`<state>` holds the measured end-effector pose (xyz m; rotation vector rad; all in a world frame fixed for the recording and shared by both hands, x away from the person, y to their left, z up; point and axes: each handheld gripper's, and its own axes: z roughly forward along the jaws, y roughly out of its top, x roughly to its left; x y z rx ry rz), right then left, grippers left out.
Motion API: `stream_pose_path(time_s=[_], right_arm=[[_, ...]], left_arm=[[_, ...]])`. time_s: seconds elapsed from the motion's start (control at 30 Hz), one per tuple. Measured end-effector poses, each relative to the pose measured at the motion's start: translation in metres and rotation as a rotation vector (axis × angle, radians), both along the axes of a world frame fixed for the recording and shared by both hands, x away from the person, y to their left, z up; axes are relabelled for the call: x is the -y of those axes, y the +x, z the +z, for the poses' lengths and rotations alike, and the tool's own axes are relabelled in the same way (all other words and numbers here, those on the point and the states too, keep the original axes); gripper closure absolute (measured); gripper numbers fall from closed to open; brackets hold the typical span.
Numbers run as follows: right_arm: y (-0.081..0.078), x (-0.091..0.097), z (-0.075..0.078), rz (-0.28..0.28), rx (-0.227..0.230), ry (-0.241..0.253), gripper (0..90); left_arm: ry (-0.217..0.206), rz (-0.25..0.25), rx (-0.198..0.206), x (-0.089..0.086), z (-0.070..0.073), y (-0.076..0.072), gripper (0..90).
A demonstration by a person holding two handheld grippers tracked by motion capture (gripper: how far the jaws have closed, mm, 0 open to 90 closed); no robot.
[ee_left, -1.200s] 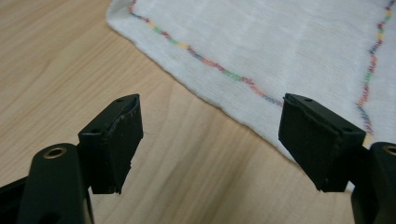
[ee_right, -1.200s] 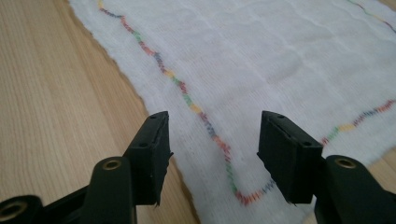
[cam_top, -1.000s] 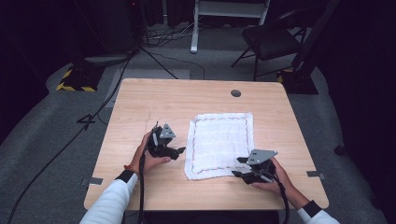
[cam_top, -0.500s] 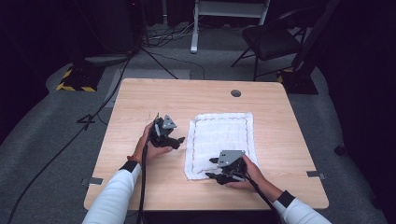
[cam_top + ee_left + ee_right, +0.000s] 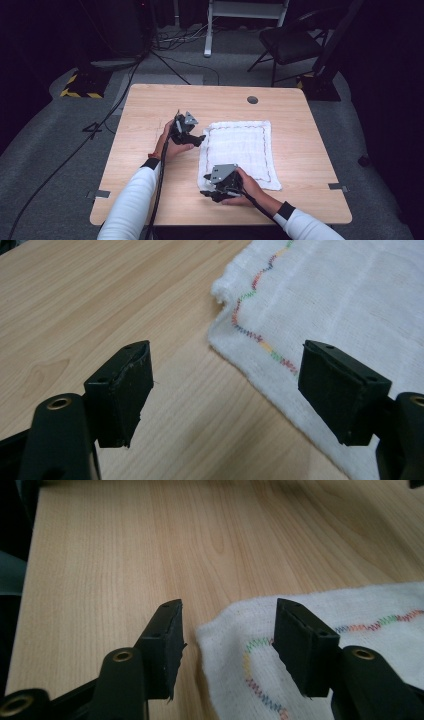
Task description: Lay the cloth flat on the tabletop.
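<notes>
On the table (image 5: 150, 150), right of centre, I see the white cloth (image 5: 240, 150) lying flat, its stitched border showing colours close up that the high view renders as a thin dark line. My left gripper (image 5: 199, 140) sits at the cloth's far left corner, jaws wide apart with nothing between them; its own view (image 5: 227, 385) shows that corner slightly lifted. My right gripper (image 5: 207, 192) is at the near left corner, jaws apart around the corner (image 5: 227, 640) without pressing it.
</notes>
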<state>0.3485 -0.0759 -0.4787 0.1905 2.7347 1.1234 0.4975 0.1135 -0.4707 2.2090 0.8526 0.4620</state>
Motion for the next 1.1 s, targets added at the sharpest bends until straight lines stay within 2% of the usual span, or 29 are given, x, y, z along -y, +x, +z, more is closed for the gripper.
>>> stream_pose_path(time_s=[0.2, 0.37, 0.47, 0.53, 0.63, 0.67, 0.77, 0.87, 1.0, 1.1], right_arm=[[-0.001, -0.012, -0.010, -0.011, -0.004, -0.035, 48.7], [0.003, -0.010, -0.013, -0.058, 0.005, -0.037, 51.6], [0.006, -0.007, -0.013, -0.090, 0.001, -0.031, 58.2], [0.006, -0.007, -0.013, -0.090, 0.000, -0.030, 65.6], [0.005, -0.007, -0.013, -0.089, -0.001, -0.031, 73.4], [0.005, -0.008, -0.013, -0.095, -0.003, -0.030, 75.4], [0.006, -0.008, -0.013, -0.104, 0.003, -0.033, 80.4], [0.007, -0.007, -0.014, -0.117, -0.002, -0.027, 83.4], [0.009, -0.007, -0.014, -0.120, -0.020, -0.018, 84.7], [0.008, -0.006, -0.014, -0.114, -0.017, -0.018, 85.1]], left_arm=[[-0.006, 0.001, -0.014, 0.018, -0.006, 0.017, 22.1], [0.000, 0.030, -0.032, 0.033, -0.016, 0.032, 22.2], [0.011, 0.067, -0.059, 0.038, -0.025, 0.040, 22.8], [-0.009, 0.075, -0.075, 0.038, -0.028, 0.044, 23.1], [-0.067, 0.064, -0.099, 0.034, -0.030, 0.048, 33.9], [-0.072, 0.053, -0.094, 0.033, -0.030, 0.048, 38.6], [-0.085, 0.016, -0.110, 0.032, -0.029, 0.048, 56.1], [-0.071, -0.021, -0.114, 0.033, -0.027, 0.048, 70.6], [-0.072, -0.029, -0.112, 0.032, -0.025, 0.048, 81.9], [-0.067, -0.027, -0.113, 0.026, -0.022, 0.047, 86.4]])
